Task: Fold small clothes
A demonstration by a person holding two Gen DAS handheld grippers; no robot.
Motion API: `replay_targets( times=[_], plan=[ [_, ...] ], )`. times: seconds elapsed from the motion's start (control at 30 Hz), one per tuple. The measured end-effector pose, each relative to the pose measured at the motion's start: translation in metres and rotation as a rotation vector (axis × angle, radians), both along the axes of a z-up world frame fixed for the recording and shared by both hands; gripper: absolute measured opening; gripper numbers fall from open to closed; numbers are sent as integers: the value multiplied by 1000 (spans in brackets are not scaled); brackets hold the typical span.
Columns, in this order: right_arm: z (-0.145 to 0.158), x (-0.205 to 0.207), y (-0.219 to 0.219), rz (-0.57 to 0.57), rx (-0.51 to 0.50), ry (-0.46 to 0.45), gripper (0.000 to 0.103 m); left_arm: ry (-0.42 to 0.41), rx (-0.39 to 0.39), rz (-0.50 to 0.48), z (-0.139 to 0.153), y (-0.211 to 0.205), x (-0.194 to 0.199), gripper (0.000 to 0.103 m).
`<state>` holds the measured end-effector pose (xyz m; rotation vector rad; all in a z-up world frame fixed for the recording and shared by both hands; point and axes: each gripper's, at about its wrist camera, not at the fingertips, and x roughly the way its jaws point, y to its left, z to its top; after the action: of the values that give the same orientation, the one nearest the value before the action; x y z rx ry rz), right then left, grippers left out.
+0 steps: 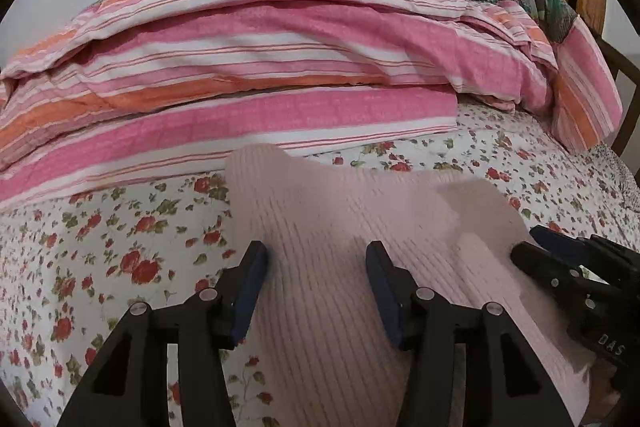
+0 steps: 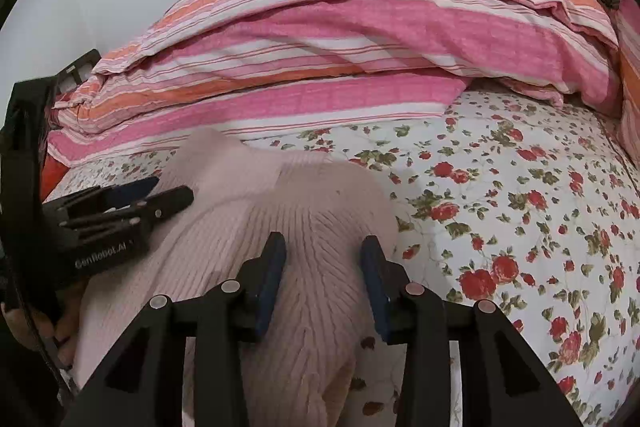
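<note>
While the pink ribbed knit garment (image 1: 320,267) lies on the floral bedsheet (image 1: 100,247), both grippers sit right over it, side by side. Left gripper (image 1: 316,259): jaws partly open and straddling the knit, pads not visibly pressing on it, so no grip as far as I can see. Right gripper (image 2: 322,251): narrower gap, a raised ridge of fabric bunched between the pads and seemingly pinched; I read that as a hold on the knit.

Key relation: the garment's ribs and long axis run away from each gripper, towards the striped pink-and-orange duvet (image 1: 260,67) just beyond its far edge. The right gripper is at the garment's right edge, the left gripper further in towards the left. Judgement: the next fold goes along that axis, and the right is better placed to lead.

Writing: "GenRobot.AI" on the left gripper's body in the right wrist view; "DAS" on the right gripper's body in the left wrist view.
</note>
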<state>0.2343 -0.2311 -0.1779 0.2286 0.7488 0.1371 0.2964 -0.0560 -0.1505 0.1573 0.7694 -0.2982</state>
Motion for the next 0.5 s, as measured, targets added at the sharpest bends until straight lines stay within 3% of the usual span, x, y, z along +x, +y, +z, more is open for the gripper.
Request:
replay_targets(
  times=[0.5],
  plan=[
    [9,-16,-2,-11,-13,-2,40,25,-45,-13,7,12,-34,55]
  ],
)
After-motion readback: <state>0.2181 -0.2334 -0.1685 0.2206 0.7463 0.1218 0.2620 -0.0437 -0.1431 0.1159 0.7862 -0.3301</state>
